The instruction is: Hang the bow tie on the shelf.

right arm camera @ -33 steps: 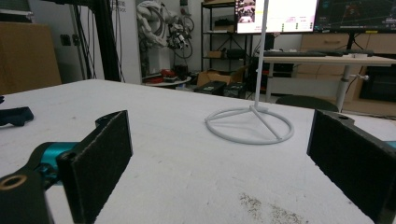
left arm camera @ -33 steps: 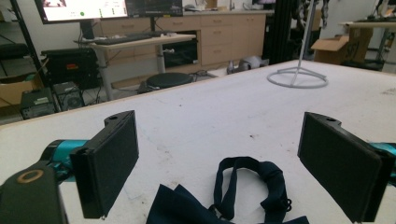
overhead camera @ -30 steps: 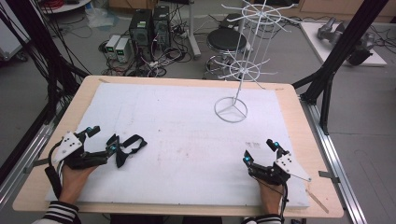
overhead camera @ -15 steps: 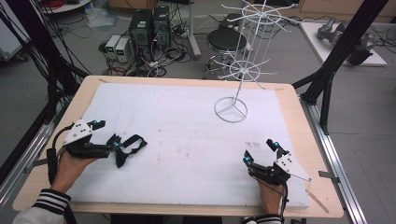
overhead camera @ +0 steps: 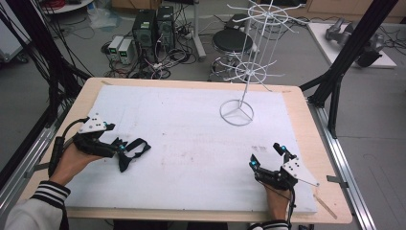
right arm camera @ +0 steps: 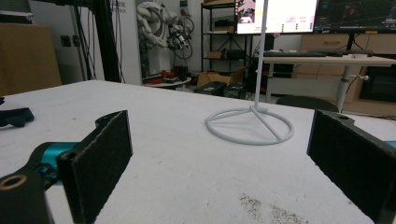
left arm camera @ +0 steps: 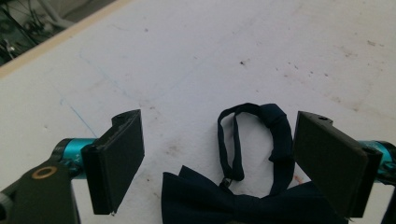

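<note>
the bow tie (left arm camera: 243,198) is dark navy and lies flat on the white mat (overhead camera: 191,139), right under the left gripper (left arm camera: 219,163). in the left gripper view its wings sit low between the two jaws, nearer the right-hand jaw, and its strap curls in a loop just ahead of the jaw tips. the pads stand wide apart on either side of the tie and do not press on it; they have just been closing a little, with the tie between them. in the high view the left gripper (overhead camera: 125,149) points toward the tie (overhead camera: 133,151) with the hand behind it, near the mat's left edge.

the right gripper (overhead camera: 268,157) rests well apart from the tie, near the front edge of the mat, its jaws spread wide with nothing between them. in the right gripper view (right arm camera: 219,168) the ring base of a white wire stand (right arm camera: 250,126) sits on the mat ahead of the jaws, its pole rising straight up, and a bit of the tie (right arm camera: 15,116) shows far off to the left. in the high view the stand (overhead camera: 237,111) lies beyond the right gripper, toward the mat's far side.
</note>
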Motion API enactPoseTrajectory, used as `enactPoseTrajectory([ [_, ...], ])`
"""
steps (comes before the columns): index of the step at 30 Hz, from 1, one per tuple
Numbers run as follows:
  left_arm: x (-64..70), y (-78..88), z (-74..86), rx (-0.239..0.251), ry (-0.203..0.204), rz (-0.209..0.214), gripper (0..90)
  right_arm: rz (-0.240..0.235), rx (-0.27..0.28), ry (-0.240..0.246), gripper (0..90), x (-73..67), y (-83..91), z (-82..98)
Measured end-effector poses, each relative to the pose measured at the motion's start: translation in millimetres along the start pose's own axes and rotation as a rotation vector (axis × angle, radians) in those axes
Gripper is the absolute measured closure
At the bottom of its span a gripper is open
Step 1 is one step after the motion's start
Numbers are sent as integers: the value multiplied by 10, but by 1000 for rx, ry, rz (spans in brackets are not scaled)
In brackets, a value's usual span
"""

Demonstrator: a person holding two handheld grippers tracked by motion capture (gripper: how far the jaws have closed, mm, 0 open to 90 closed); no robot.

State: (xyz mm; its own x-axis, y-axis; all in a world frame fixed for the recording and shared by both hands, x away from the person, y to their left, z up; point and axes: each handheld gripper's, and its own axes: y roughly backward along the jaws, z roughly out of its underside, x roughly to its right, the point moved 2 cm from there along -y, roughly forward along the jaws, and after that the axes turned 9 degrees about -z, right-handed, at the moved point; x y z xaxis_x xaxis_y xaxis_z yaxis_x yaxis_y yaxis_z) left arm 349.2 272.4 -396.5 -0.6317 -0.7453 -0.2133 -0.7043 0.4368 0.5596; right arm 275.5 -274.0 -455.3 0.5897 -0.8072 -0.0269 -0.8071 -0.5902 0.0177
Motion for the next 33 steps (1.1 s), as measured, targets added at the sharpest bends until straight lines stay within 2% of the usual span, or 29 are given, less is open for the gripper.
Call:
enactPoseTrajectory([
  [2, -7, -26, -18, -29, -6, 6, 174, 0, 0, 0, 57, 0, 0, 0],
  [3, -18, -54, -29, -66, -8, 10, 174, 0, 0, -2, 57, -1, 0, 0],
  [4, -18, -54, -29, -66, -8, 10, 176, -1, 0, -1, 57, 0, 0, 0],
  [5, -31, -83, -36, -97, -14, 14, 184, -1, 0, -1, 57, 0, 0, 0],
  [6, -31, -83, -36, -97, -14, 14, 193, -1, 0, -2, 57, -1, 0, 0],
  [14, -43, -207, -83, -205, -3, 72, 222, 0, -1, -6, 57, -1, 2, 1],
  [16, -45, -239, -94, -231, 2, 76, 224, 0, -1, -7, 57, -1, 2, 1],
  [20, -47, -321, -129, -290, -31, 95, 257, 1, 0, -7, 58, -1, 2, 1],
  [21, -47, -321, -129, -290, -31, 95, 257, 1, 2, 1, 57, 7, 0, -1],
  [22, -31, -355, -139, -322, -48, 88, 257, 3, 1, -4, 57, 4, 1, 0],
  [25, -16, -388, -140, -343, -53, 100, 264, 0, 0, -6, 57, 5, 3, 0],
  [27, -9, -425, -130, -378, -64, 108, 281, 1, 0, -5, 57, 4, 2, 0],
  [31, -7, -457, -116, -400, -55, 87, 283, 2, 1, -4, 58, 4, 1, 0],
  [33, -15, -469, -109, -409, -54, 93, 290, -1, 1, -4, 57, 6, 2, 0],
])
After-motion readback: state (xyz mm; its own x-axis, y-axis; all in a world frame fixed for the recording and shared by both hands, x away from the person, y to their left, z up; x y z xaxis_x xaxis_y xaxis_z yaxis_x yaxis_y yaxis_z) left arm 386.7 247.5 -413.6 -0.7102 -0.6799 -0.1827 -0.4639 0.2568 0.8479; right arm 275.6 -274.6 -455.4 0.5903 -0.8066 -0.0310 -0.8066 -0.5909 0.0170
